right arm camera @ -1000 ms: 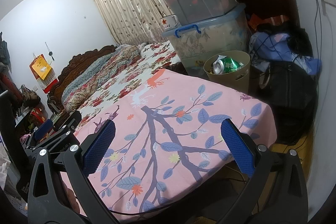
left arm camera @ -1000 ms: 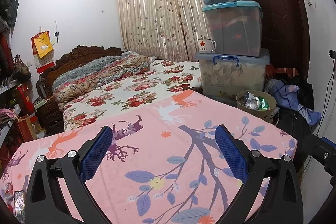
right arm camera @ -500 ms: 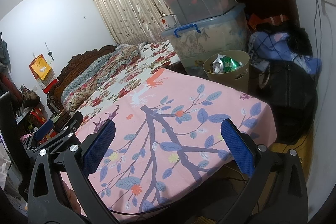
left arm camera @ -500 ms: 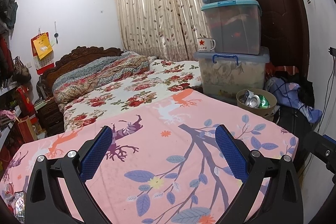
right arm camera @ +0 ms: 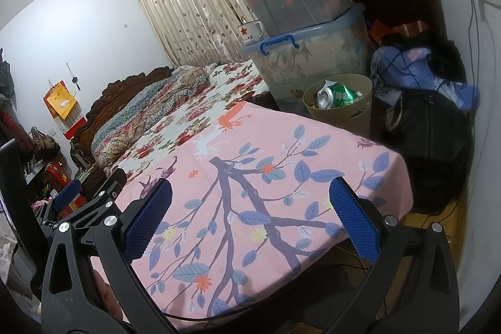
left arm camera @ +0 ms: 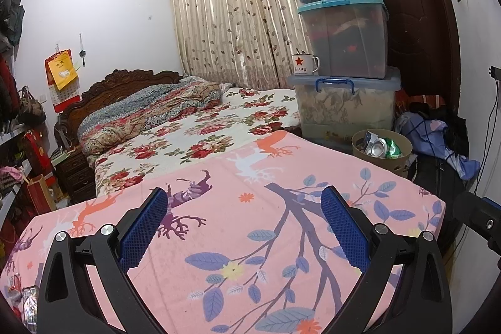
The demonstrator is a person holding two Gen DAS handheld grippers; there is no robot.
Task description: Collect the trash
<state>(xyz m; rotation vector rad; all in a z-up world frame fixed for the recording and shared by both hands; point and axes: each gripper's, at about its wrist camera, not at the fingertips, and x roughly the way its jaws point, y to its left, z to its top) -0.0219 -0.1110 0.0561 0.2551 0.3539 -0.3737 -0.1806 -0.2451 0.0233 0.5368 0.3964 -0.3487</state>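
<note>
Left tongs (left arm camera: 244, 227) and right tongs (right arm camera: 250, 218) were wide open, held nothing, hung over pink desk (right arm camera: 266, 146). Crushed cans (right arm camera: 336, 96) sat in trash bin (right arm camera: 360, 111) past desk's far corner. No trash seen on desk; job looked nearly done.

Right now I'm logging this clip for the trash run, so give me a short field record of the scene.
surface: pink leaf-print cloth, no loose trash visible on it
bin: tan wastebasket on the floor beyond the cloth's far corner
bin contents: crushed green can, other scraps
behind bin: three stacked storage boxes, star mug on the lowest one's lid
left gripper: open, holding nothing
right gripper: open, holding nothing
</note>
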